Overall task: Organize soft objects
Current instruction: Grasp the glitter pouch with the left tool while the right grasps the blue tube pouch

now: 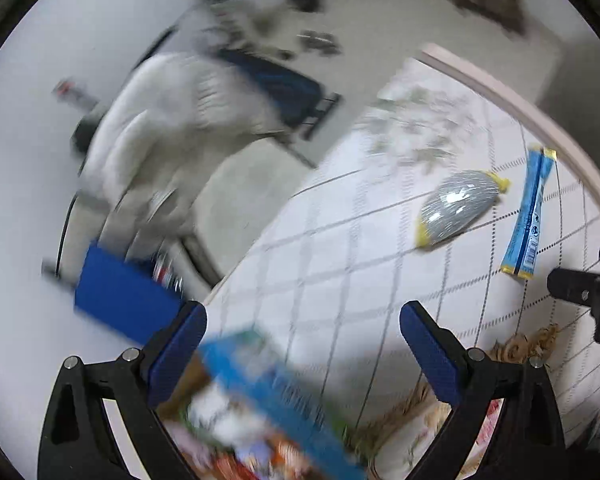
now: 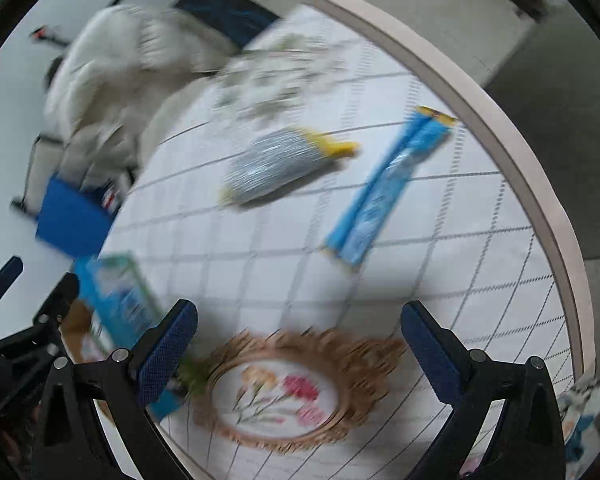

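A grey puffy packet with yellow ends [image 1: 458, 208] [image 2: 278, 166] and a long blue sachet strip [image 1: 530, 216] [image 2: 384, 186] lie on the round table's checked cloth [image 2: 280, 264]. My left gripper [image 1: 302, 344] is open and empty over the table's near left edge, above a blurred blue box [image 1: 276, 392]. My right gripper [image 2: 298, 340] is open and empty above a straw-rimmed floral mat [image 2: 284, 390]. The left gripper shows at the left edge of the right wrist view [image 2: 28, 300]. Both views are motion-blurred.
A chair draped with white cloth [image 1: 172, 120] [image 2: 108, 76] stands beyond the table's left side. A blue box [image 1: 120, 300] [image 2: 74, 218] sits by it. The table has a pale pink rim [image 2: 512, 136]. Dark clutter lies on the far floor [image 1: 320, 42].
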`<state>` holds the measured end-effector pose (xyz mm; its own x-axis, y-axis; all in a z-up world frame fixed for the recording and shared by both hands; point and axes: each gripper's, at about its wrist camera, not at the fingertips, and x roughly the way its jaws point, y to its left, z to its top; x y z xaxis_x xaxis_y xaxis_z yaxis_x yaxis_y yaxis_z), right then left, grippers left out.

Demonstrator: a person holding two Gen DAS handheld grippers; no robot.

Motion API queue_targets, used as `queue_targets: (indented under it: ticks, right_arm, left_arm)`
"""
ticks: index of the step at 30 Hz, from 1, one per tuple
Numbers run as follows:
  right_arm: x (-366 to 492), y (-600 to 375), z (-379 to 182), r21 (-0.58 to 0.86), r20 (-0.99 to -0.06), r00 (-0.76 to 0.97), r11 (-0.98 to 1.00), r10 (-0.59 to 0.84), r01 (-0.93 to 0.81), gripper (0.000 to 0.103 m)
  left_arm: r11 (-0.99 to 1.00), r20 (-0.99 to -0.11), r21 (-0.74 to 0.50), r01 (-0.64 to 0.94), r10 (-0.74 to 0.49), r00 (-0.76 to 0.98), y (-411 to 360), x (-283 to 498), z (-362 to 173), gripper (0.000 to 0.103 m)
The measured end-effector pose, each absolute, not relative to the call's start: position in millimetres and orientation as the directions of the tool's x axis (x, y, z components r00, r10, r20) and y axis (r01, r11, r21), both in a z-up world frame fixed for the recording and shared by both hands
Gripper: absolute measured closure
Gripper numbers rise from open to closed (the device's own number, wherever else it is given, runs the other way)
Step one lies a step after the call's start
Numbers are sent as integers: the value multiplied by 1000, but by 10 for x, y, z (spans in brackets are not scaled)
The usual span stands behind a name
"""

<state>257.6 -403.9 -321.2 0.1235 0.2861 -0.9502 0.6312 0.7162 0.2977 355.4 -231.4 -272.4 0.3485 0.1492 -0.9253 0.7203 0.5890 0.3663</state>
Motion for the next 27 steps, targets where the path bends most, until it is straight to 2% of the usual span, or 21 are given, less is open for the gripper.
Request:
queue_targets:
  ticks: [6, 11, 12, 14, 15, 16, 19, 25, 27]
  right_arm:
    - [2631, -4594, -3687, 285, -944, 87, 650, 319, 704, 7]
    - [2550, -4890, -3897, 277, -939, 66, 629, 337, 726, 8]
    - [2539, -4914, -3920, 278, -938, 64, 628, 341, 727, 8]
    - [2518, -4956, -3967, 283, -935, 61, 627, 351, 726, 8]
    - [2515, -4971, -3982, 287, -932, 62, 626, 356, 725, 8]
    - [2523, -4976, -3998, 293, -929, 62, 624, 364, 724, 8]
    - [2605, -4943, -4021, 314, -922, 73, 624, 381, 715, 8]
    - [2952, -4753, -4158, 262, -937, 12, 678, 350, 687, 29]
    - [3061, -4664, -4280, 206, -944, -51, 707, 325, 677, 50]
  left_arm:
    - [353, -953, 301, 886, 153, 263, -3332, 3560, -3528, 4]
    - [218, -962, 232, 948, 195, 191, -3679, 3508, -4002, 4]
    - [206, -963, 220, 953, 199, 179, -3705, 3493, -4069, 6]
    - [226, -963, 195, 955, 227, 143, -3687, 3502, -4173, 30]
    - [269, -971, 166, 949, 212, 110, -3657, 3529, -4159, 39]
    - [316, -974, 151, 937, 209, 87, -3626, 3576, -4139, 44]
    - [501, -984, 99, 860, 176, 11, -3413, 3747, -4098, 46]
    - [800, -992, -24, 599, 54, -112, -2804, 4029, -4040, 48]
    - [858, -992, -51, 510, 15, -124, -2619, 4077, -4008, 49]
